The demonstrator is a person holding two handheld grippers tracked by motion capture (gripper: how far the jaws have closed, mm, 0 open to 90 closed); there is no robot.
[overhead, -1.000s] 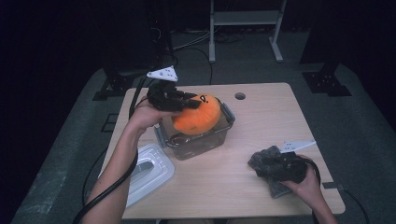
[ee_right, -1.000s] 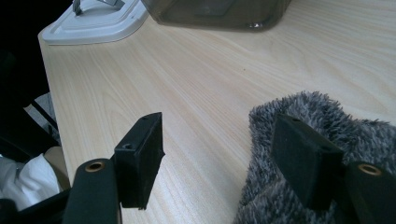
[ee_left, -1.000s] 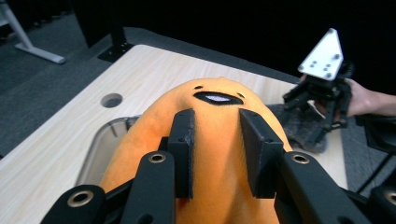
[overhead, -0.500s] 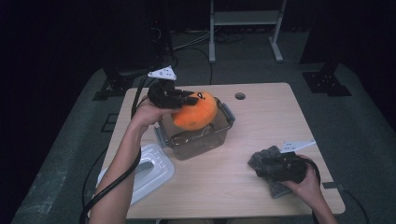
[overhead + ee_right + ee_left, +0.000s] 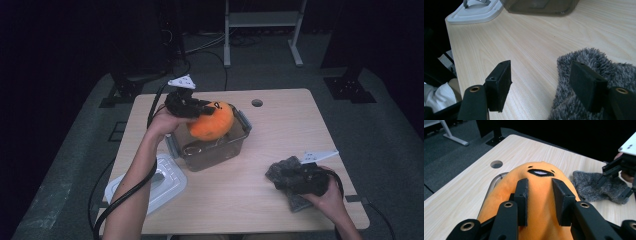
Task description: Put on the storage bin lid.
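The left gripper [image 5: 200, 107] clamped the orange plush [image 5: 212, 122] over the clear bin [image 5: 212, 150], not yet released; the right gripper [image 5: 544, 85] stood wide at the grey cloth [image 5: 594, 82], lid [image 5: 150, 182] off.

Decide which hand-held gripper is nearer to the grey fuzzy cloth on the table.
Right. The right hand-held gripper sits at the grey fuzzy cloth, one open jaw over its pile. The left hand-held gripper is across the table, clamped on the orange plush toy above the clear bin.
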